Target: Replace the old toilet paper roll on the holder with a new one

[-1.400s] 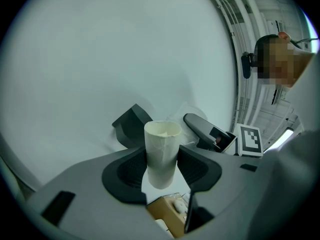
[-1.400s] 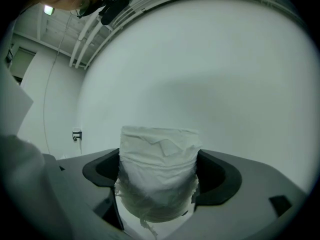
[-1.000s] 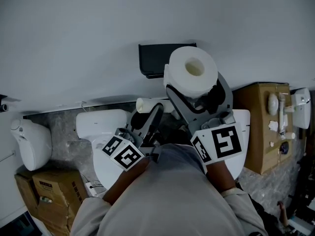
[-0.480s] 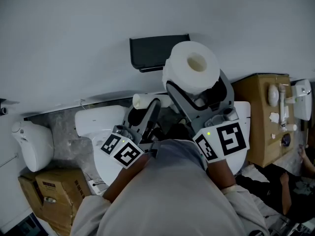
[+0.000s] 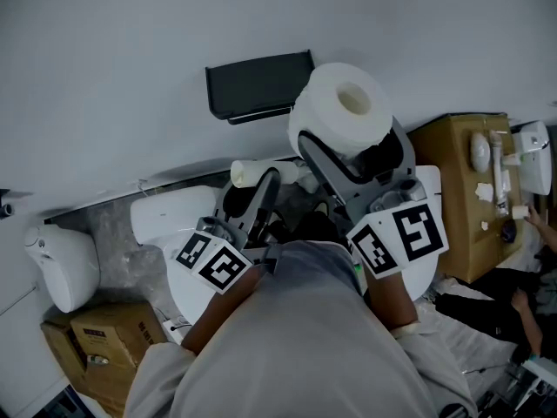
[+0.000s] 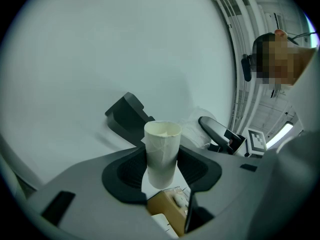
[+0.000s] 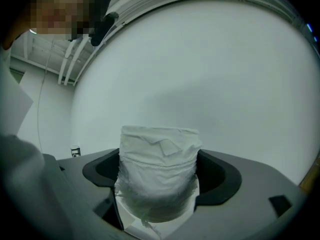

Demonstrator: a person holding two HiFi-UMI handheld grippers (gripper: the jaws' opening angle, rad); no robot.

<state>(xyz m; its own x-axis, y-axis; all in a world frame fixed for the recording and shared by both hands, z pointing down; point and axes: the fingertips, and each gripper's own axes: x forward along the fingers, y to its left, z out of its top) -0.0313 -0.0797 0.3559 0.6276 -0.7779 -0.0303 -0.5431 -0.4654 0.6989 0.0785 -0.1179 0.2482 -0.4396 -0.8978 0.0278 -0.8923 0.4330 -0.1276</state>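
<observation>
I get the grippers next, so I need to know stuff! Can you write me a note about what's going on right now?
Left gripper: shut on the empty cardboard tube, the old roll.
Right gripper: shut on the new toilet paper roll, held up close to the wall.
Black holder: on the wall, no roll seen on it.
Done: old tube is off the holder.
Left: fit the new roll onto the holder, then get rid of the tube.

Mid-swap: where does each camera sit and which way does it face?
Head view: on the person's head, looking down at holder, left hand-held gripper, right hand-held gripper, forearms.
Left gripper view: on that gripper, facing the wall; its jaws clamp the cardboard tube.
Right gripper view: likewise; jaws clamp the new roll.
Shared: holder, in head and left gripper views.
</observation>
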